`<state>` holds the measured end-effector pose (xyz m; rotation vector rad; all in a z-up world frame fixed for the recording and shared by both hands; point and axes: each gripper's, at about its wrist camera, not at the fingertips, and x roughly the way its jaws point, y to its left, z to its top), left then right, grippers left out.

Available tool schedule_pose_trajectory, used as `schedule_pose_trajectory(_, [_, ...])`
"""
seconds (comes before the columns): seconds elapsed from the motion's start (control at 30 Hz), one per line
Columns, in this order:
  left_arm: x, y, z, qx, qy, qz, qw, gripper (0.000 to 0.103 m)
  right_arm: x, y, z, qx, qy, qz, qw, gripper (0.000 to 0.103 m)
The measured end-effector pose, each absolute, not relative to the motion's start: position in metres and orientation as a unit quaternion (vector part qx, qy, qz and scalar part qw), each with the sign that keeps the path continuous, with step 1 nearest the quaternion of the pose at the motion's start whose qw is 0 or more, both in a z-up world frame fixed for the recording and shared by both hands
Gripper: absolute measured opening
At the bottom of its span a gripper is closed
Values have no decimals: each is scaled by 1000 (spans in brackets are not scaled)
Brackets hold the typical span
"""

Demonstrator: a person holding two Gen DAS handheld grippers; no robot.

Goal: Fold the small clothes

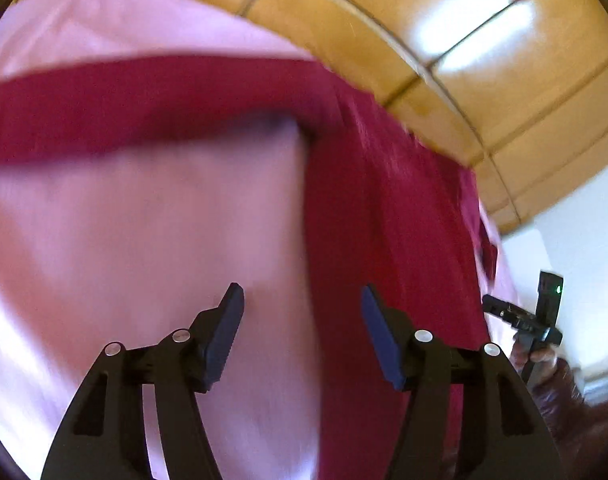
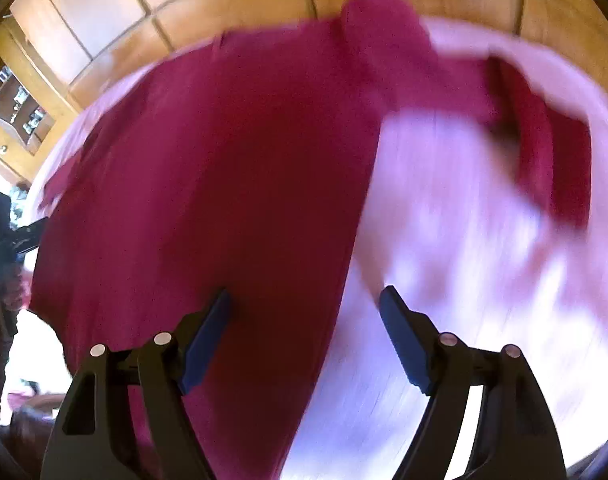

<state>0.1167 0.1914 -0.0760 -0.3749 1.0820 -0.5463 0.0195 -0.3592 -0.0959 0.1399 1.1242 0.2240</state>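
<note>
in the left wrist view the left gripper (image 1: pixel 302 312) hangs over a pink sheet (image 1: pixel 124 240), its jaws apart with nothing between them. the red garment (image 1: pixel 383 220) lies spread flat on that sheet, probably laid out this way so its edges and sleeves can be picked up for folding. a long red band, seemingly a sleeve (image 1: pixel 144 112), runs across the sheet beyond the fingertips, and the broad body of the garment runs down the right side of the view. relative to the garment's inner edge, the gap between the jaws straddles it: one finger stands over bare sheet, the other over red cloth, but neither pad presses on fabric as far as the blur allows. the right gripper (image 1: pixel 523 316) shows past the garment's far edge, held in a hand. in the right wrist view that gripper (image 2: pixel 304 308) also has its jaws apart and empty. here the garment (image 2: pixel 224 180) fills the left and middle, with a sleeve (image 2: pixel 551 152) reaching out over the sheet (image 2: pixel 483 260). again the jaws straddle the garment's edge, one finger over red, the other over sheet, which looks like a lineup for taking that edge. wooden panels (image 2: pixel 244 8) stand beyond the garment.
</note>
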Motion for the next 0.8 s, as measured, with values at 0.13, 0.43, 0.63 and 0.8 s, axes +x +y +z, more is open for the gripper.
schedule_pose_trajectory(0.13, [74, 183, -72, -177, 504, -280, 798, 60, -13, -347, -98, 84, 532, 121, 834, 69])
schedule_pose_trajectory(0.43, [53, 159, -77, -170, 493, -307, 796, 38, -18, -329, -93, 58, 524, 144, 838, 7])
schedule_pose_trajectory(0.63, [48, 149, -70, -116, 483, -298, 815, 8, -28, -339, -65, 49, 487, 131, 862, 6])
schedule_pose_trajectory(0.8, [38, 192, -77, -185, 493, -267, 807, 3, -34, -362, -79, 55, 509, 98, 854, 6])
